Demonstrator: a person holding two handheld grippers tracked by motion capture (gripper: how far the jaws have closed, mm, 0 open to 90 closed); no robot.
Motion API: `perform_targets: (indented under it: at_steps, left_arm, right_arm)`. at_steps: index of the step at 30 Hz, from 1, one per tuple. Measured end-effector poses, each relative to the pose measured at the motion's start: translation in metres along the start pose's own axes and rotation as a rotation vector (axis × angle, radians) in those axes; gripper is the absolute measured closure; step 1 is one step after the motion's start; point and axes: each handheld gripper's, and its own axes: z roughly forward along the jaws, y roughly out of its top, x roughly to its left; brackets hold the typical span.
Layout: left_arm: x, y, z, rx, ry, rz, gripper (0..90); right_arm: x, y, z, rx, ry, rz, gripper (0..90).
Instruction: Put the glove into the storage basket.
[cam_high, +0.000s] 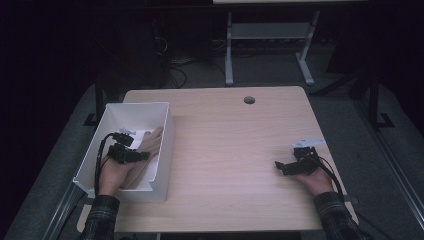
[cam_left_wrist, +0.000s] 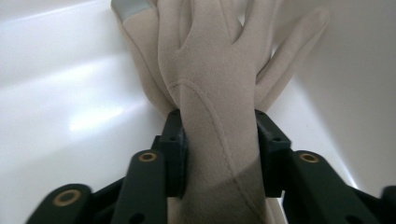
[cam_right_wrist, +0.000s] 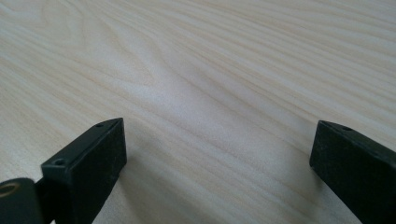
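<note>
From the high view, the left tongs (cam_high: 142, 155) sit inside a white bin (cam_high: 165, 145) at the near left corner of a pale wooden desk (cam_high: 235, 150), the person's left hand (cam_high: 111, 172) behind them and a plaid sleeve (cam_high: 101, 215) at the desk's near edge. A beige glove (cam_high: 150, 145) lies in the bin, stretching away from the tongs' tips toward the bin's far wall. Well apart, on the other side of the desk, the right tongs (cam_high: 281, 166) rest low over bare wood, held by the right hand (cam_high: 316, 180).

In the left gripper view, the left tongs (cam_left_wrist: 218, 140) flank the cuff end of the glove (cam_left_wrist: 215, 84), their black pads right against the fabric on both sides; whether they press it or merely stand beside it cannot be told. A second glove (cam_left_wrist: 140, 42) with a grey fingertip lies under and beyond the first, against the bin's white floor (cam_left_wrist: 60, 116).

In the right gripper view, the right tongs (cam_right_wrist: 219, 154) stand wide, nothing between them, with the desk's (cam_right_wrist: 210, 70) wood grain running ahead of and beneath the tips.
</note>
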Motion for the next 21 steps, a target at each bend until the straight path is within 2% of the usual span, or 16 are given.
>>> perform_targets:
  at_steps: [1,3,4,5,7,9,10,17,21]
  left_arm:
    - [0.000,0.000,0.000,0.002,0.012,0.003,57.3]
    - [0.000,0.000,0.002,-0.013,0.005,-0.002,45.5]
    - [0.000,0.001,0.003,-0.014,0.009,0.005,37.4]
    - [-0.002,0.002,0.003,-0.028,0.036,0.014,24.6]
    - [-0.002,0.002,0.003,-0.035,0.045,0.017,19.2]
    - [-0.001,0.002,0.001,-0.054,0.046,0.010,17.2]
    - [0.001,0.003,-0.004,-0.084,0.038,-0.002,17.2]
    - [0.001,0.008,-0.009,-0.094,0.026,0.003,15.8]
    - [-0.001,0.015,-0.019,-0.113,0.022,0.010,15.2]
  right_arm:
    - [0.000,0.000,0.000,0.000,0.001,-0.001,3.3]
    - [0.000,0.000,0.000,0.000,0.001,-0.002,3.3]
    - [0.000,0.000,0.000,-0.001,0.003,0.000,3.3]
    - [0.000,0.000,0.000,-0.001,0.004,0.000,3.3]
    - [0.000,0.000,0.000,-0.001,0.003,0.000,3.3]
    - [0.000,0.000,0.000,0.000,0.004,0.000,3.3]
    - [0.000,0.000,0.000,-0.001,0.004,0.000,3.3]
    - [0.000,0.000,0.000,0.000,0.004,0.000,3.3]
    - [0.000,0.000,0.000,0.000,0.004,0.000,3.3]
